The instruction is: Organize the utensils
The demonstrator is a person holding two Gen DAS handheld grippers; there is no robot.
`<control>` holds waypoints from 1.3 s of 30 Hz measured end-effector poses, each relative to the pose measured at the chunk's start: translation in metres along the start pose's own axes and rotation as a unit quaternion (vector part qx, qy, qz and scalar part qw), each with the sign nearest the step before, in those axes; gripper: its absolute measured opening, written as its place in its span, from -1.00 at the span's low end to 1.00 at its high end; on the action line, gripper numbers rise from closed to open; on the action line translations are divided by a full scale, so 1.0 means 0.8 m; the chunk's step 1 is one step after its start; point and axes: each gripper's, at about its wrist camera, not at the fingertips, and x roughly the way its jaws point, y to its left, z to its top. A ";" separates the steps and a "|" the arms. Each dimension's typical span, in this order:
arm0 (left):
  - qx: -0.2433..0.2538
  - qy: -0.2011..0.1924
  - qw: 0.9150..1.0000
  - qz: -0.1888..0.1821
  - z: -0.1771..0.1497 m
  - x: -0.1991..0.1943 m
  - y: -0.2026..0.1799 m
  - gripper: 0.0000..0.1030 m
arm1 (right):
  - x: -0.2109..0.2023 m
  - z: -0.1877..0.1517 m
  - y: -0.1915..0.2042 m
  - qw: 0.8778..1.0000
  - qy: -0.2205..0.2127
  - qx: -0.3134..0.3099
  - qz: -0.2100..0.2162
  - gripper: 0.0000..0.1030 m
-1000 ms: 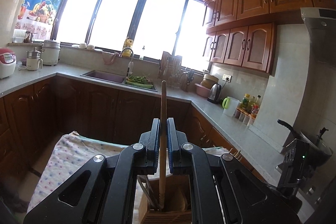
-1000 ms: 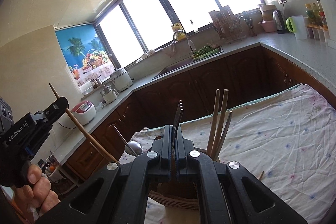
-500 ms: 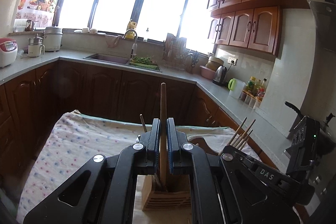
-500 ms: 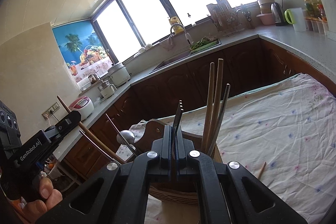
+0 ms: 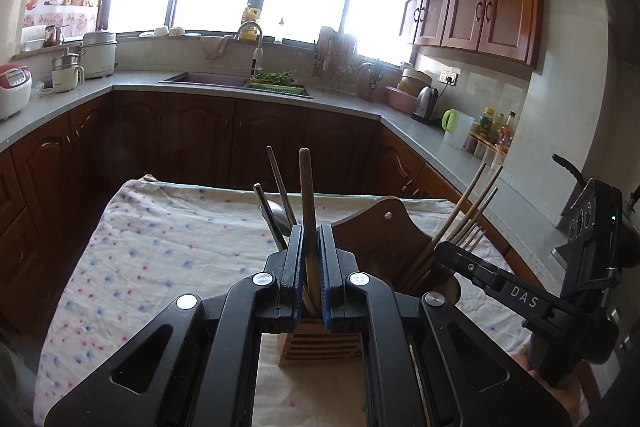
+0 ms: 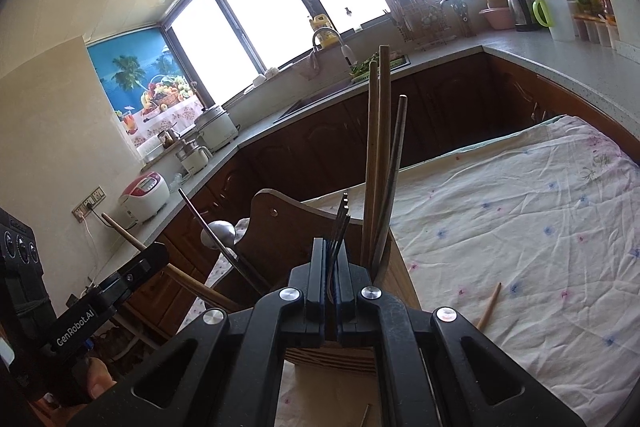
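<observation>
Both sets of fingers are clenched on utensils. On my left gripper point(image 5: 309, 267) the fingers point(image 5: 294, 267) clamp a wooden stick point(image 5: 307, 211) that stands nearly upright, its lower end down inside the wooden holder point(image 5: 320, 349) on the tabletop point(image 5: 160, 251). On my right gripper point(image 6: 330, 283) the fingers point(image 6: 316, 279) pinch a metal fork point(image 6: 338, 227), tines up, directly over the same holder. From the right wrist view I see three long chopsticks point(image 6: 380, 163) standing in the compartment just right of the fork, and a metal spoon point(image 6: 218, 233) leaning to the left near the holder's tall back panel point(image 6: 276, 223). One loose chopstick point(image 6: 489, 307) lies on the flowered cloth point(image 6: 520, 227) to the right, apart from the holder. Whether the stick's tip touches the holder's floor I cannot tell.
</observation>
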 end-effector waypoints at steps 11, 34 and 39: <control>-0.003 0.008 1.000 0.000 -0.003 0.003 0.000 -0.88 | -0.004 0.000 -0.011 1.000 0.003 0.012 -0.010 -0.85; 0.000 0.021 1.000 -0.004 -0.012 -0.004 -0.004 -0.69 | -0.017 0.003 -0.022 0.999 -0.008 0.026 -0.025 -0.54; -0.001 0.016 1.000 -0.002 -0.012 -0.011 -0.005 -0.32 | -0.022 0.003 -0.023 0.999 -0.010 0.030 -0.027 -0.46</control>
